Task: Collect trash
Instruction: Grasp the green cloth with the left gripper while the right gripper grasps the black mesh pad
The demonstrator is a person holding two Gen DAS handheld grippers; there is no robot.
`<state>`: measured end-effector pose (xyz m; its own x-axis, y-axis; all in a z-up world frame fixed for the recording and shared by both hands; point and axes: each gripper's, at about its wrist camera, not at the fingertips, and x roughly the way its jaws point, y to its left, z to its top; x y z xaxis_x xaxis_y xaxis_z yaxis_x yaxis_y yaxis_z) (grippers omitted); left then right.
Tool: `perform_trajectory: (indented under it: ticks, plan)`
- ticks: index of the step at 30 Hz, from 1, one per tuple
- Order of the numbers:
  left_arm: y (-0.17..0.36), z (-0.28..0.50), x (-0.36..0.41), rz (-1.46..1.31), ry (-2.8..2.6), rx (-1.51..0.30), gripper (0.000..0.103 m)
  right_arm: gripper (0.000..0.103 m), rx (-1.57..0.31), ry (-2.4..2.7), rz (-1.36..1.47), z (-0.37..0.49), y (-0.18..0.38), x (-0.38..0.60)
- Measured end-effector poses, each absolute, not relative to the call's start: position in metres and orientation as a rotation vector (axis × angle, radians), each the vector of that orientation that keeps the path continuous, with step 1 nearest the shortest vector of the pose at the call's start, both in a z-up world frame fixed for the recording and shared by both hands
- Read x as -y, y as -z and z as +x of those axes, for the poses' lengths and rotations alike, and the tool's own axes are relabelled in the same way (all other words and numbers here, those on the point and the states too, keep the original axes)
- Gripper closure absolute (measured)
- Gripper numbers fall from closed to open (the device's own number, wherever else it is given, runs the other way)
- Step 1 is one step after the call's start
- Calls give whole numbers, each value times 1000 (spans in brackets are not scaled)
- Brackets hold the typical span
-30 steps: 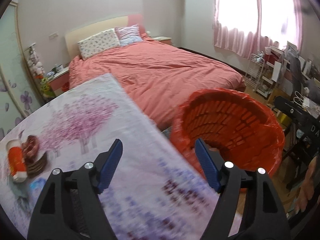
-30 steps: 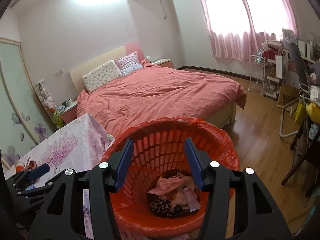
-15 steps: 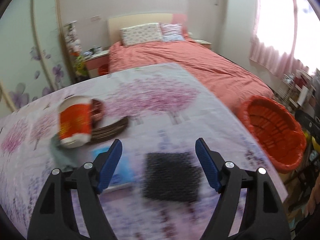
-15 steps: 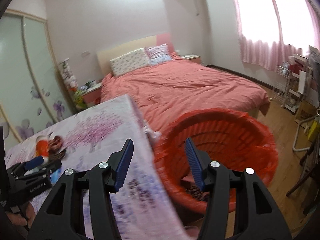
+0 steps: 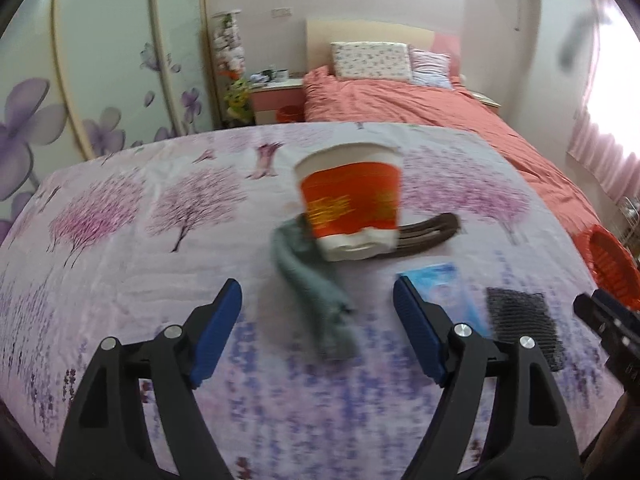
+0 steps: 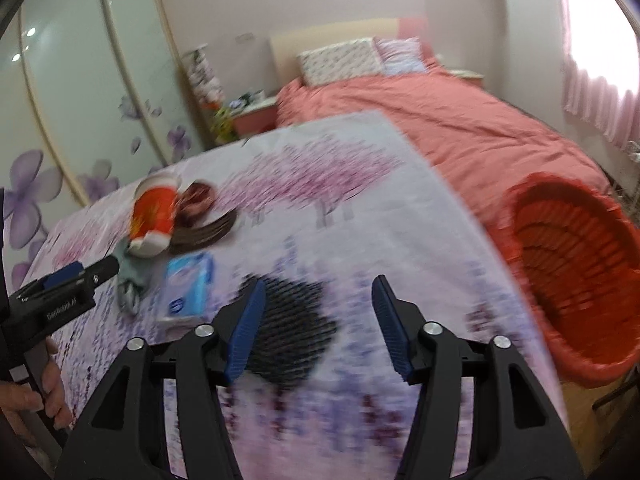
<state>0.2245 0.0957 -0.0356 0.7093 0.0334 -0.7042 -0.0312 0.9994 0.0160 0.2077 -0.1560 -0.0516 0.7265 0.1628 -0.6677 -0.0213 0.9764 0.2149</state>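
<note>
A red and white paper cup (image 5: 352, 208) lies on its side on the flowered tablecloth (image 5: 160, 248), over a grey cloth (image 5: 316, 288) and a brown curved piece (image 5: 432, 232). A blue packet (image 5: 444, 284) and a black mesh pad (image 5: 524, 320) lie to the right. My left gripper (image 5: 316, 328) is open and empty, just short of the grey cloth. My right gripper (image 6: 318, 324) is open and empty above the black pad (image 6: 292, 320). The cup (image 6: 154, 216) and the packet (image 6: 188, 288) show at its left. The red trash basket (image 6: 580, 280) stands right of the table.
A bed with a pink cover (image 6: 440, 120) stands behind the table. A bedside cabinet (image 5: 276, 100) and a flowered wardrobe (image 5: 80, 80) are at the back left. The left gripper also shows in the right wrist view (image 6: 76, 276).
Both grippers have swung left from the red basket to the table. The cup, cloth and black pad now lie in front of them. Both stay open.
</note>
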Motion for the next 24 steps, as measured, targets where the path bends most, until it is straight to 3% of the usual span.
perform_trajectory:
  ticks: [9, 11, 14, 19, 24]
  plan:
    - [54, 237, -116, -57, -45, -827, 25, 42, -865, -106, 115, 222, 77, 124]
    - [56, 240, -116, -68, -40, -833, 25, 45, -856, -94, 63, 218, 77, 120]
    - [59, 244, -117, -84, -41, -843, 25, 57, -841, -103, 38, 212, 78, 117]
    - [65, 251, -120, -118, -37, -861, 27, 90, -836, -140, 30, 209, 77, 110]
    - [66, 256, -118, -125, -29, -869, 35, 92, -818, -129, 48, 210, 70, 114]
